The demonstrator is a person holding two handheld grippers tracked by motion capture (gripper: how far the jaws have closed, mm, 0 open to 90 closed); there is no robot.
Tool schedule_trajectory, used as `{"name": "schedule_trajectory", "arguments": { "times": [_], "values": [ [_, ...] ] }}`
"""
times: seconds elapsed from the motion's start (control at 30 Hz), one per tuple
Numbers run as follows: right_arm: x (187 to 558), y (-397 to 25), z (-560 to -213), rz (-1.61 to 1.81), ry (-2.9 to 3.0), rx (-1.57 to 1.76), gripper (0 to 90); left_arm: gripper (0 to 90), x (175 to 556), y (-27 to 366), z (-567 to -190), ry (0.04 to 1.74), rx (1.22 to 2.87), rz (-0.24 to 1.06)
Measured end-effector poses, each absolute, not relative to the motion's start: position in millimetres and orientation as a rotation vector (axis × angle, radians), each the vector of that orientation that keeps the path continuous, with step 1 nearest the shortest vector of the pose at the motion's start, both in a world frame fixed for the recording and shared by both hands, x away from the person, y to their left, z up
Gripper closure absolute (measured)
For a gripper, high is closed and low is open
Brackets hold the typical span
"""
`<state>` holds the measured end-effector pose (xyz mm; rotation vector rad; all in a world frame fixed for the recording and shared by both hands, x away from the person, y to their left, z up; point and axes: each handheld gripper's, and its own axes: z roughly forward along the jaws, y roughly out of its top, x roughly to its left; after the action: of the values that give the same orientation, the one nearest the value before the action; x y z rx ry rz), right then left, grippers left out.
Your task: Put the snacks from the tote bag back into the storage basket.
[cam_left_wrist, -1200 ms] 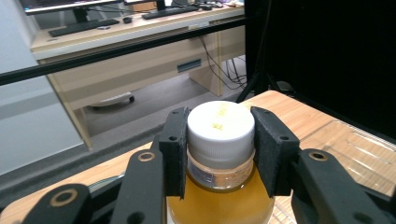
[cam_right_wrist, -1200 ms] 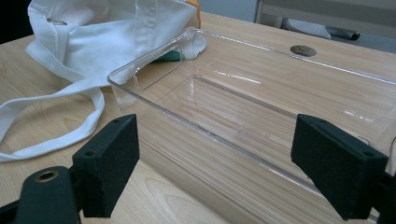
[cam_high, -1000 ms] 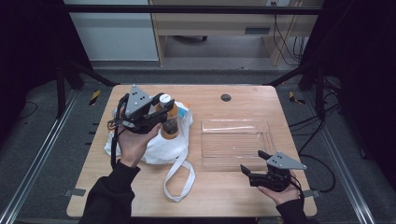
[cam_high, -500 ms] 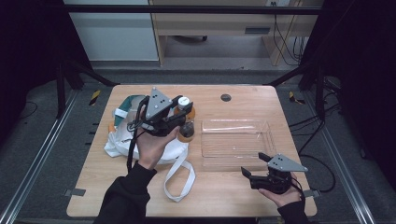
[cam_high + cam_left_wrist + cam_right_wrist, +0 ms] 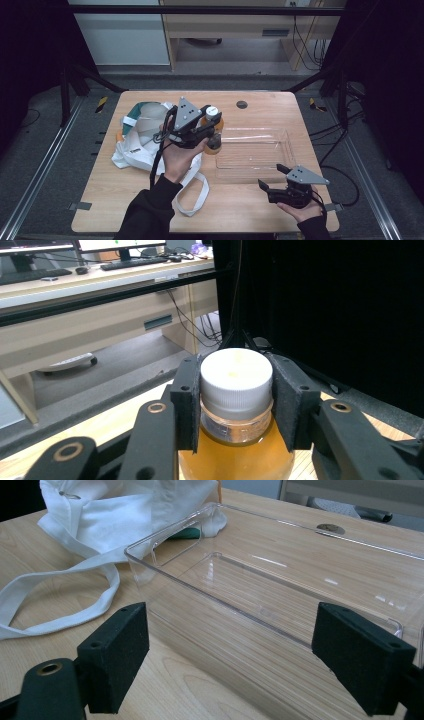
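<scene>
Left gripper (image 5: 235,405) clamped on bottle (image 5: 236,390) neck. Right gripper (image 5: 250,655) wide open, empty, bin (image 5: 280,580) at 12 o'clock.

— What's on the pale, matt wooden table (image 5: 150,200)?
— A glossy clear plastic bin (image 5: 280,580), soft white cloth bag (image 5: 137,145), and a glossy amber bottle (image 5: 235,450) with ribbed white plastic cap (image 5: 236,376) between matt black pads (image 5: 187,400).

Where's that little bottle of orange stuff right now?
In the high view the bottle is held off the table in the left gripper, between the white bag and the clear tray.
</scene>
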<state>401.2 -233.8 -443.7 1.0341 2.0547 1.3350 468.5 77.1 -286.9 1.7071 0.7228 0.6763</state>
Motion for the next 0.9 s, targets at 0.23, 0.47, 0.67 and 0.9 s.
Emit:
{"name": "schedule_trajectory", "arguments": {
  "times": [0.23,0.47,0.67,0.9],
  "values": [
    [401.6,-233.6,-444.5,1.334,2.061,1.038,15.4,59.1,469.3,66.0,-289.8,0.7,1.721,0.666],
    [401.8,-233.8,-444.4,1.335,2.058,1.033,15.4,59.2,471.0,53.8,-294.6,0.677,1.728,0.644],
    [401.8,-233.8,-444.5,1.338,2.061,1.029,15.3,59.2,472.5,45.4,-298.2,0.664,1.737,0.635],
    [401.7,-233.8,-444.2,1.338,2.061,1.028,15.4,59.1,473.0,36.5,-305.9,0.655,1.746,0.618]
  ]
}}
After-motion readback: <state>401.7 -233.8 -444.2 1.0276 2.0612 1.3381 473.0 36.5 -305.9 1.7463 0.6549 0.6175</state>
